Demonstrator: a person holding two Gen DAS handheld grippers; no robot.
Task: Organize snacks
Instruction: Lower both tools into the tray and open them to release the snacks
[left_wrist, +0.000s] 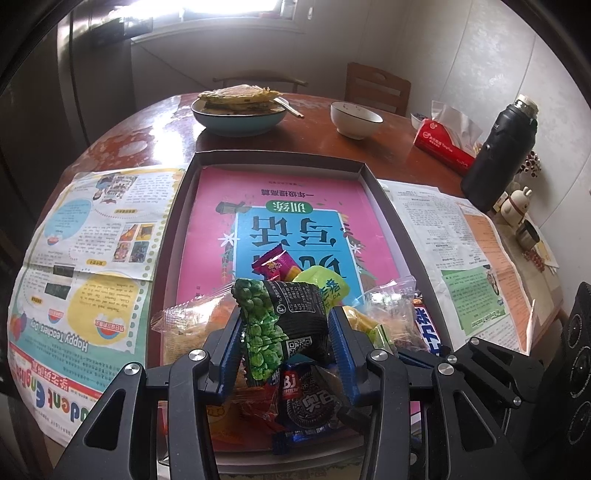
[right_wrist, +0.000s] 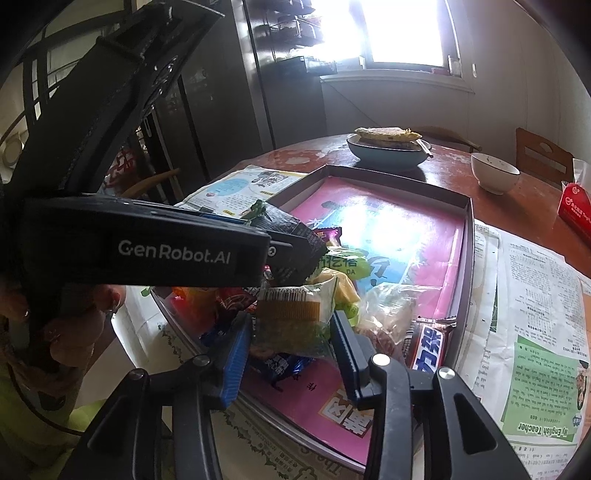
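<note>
A: Item one, left hand-held gripper (left_wrist: 284, 328)?
B: Its blue pads were closed on the green pea packet (left_wrist: 284, 325), a black and green pack held upright above the snack heap at the near end of the shallow box lid (left_wrist: 402, 229).

A: Right hand-held gripper (right_wrist: 291, 339)?
B: It was down in the same heap, with a clear noodle-type packet (right_wrist: 295, 310) bearing a barcode between its pads. Whether the pads actually pressed on it, I could not tell.

A: Contents of the lid?
B: A pink workbook (left_wrist: 229, 206) lined its floor. On top of it lay a magenta candy wrapper (left_wrist: 275, 264), a lime-green pouch (left_wrist: 325, 286), a blue cookie pack (left_wrist: 308, 402), a red wrapper (left_wrist: 258, 404) and clear bags. A chocolate bar with white lettering (right_wrist: 428, 350) lay against the lid's right wall.

A: Surroundings?
B: The lid sat on the round wooden surface (left_wrist: 317, 136), with a newspaper (left_wrist: 92, 258) on either side. Farther back stood a blue bowl of flatbreads (left_wrist: 238, 110) with chopsticks on the rim, a white bowl (left_wrist: 355, 119), a red tissue pack (left_wrist: 445, 144) and a black flask (left_wrist: 498, 147).
</note>
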